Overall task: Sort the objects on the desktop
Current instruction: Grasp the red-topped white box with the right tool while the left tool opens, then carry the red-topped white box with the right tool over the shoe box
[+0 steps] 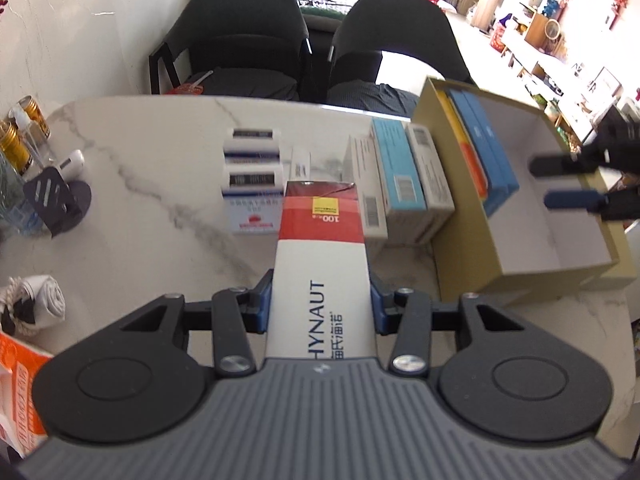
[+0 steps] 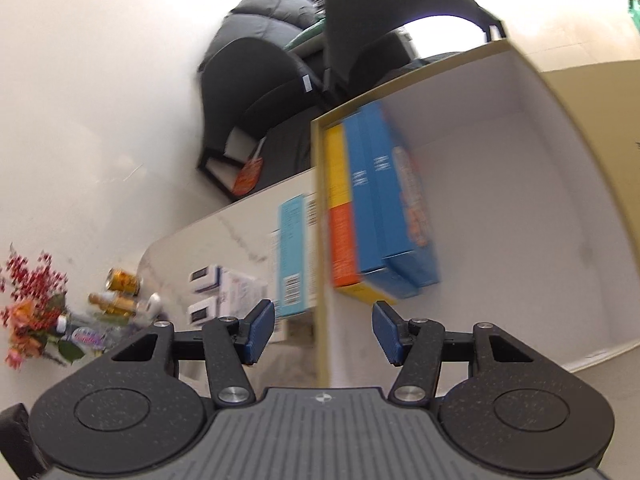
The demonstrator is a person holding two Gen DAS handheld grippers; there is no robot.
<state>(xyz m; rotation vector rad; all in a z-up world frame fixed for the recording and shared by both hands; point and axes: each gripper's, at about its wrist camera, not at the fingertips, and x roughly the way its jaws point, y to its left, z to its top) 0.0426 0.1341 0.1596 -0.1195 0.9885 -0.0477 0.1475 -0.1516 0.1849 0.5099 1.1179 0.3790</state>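
Note:
My left gripper [image 1: 320, 304] is shut on a long white and red box [image 1: 320, 248] printed HYNAUT, held above the marble table [image 1: 140, 208]. Beyond it lie several small medicine boxes: white and blue ones [image 1: 252, 168] and a light blue one [image 1: 398, 168]. An olive cardboard box [image 1: 520, 280] with a white inside stands at the right, holding blue boxes [image 1: 488, 148] and a yellow-orange box [image 1: 466, 148] on edge. My right gripper [image 1: 560, 182] hovers over that cardboard box. In the right wrist view the right gripper [image 2: 324, 330] is open and empty above the box wall [image 2: 322, 280], near the blue boxes [image 2: 384, 208].
Two black chairs [image 1: 248, 36] stand behind the table. Bottles with gold caps [image 1: 16, 140], a black phone stand [image 1: 52, 200] and a white device [image 1: 74, 162] sit at the left edge. A rolled cloth [image 1: 44, 300] and an orange packet [image 1: 20, 392] lie near left. Flowers [image 2: 32, 308] stand by the bottles.

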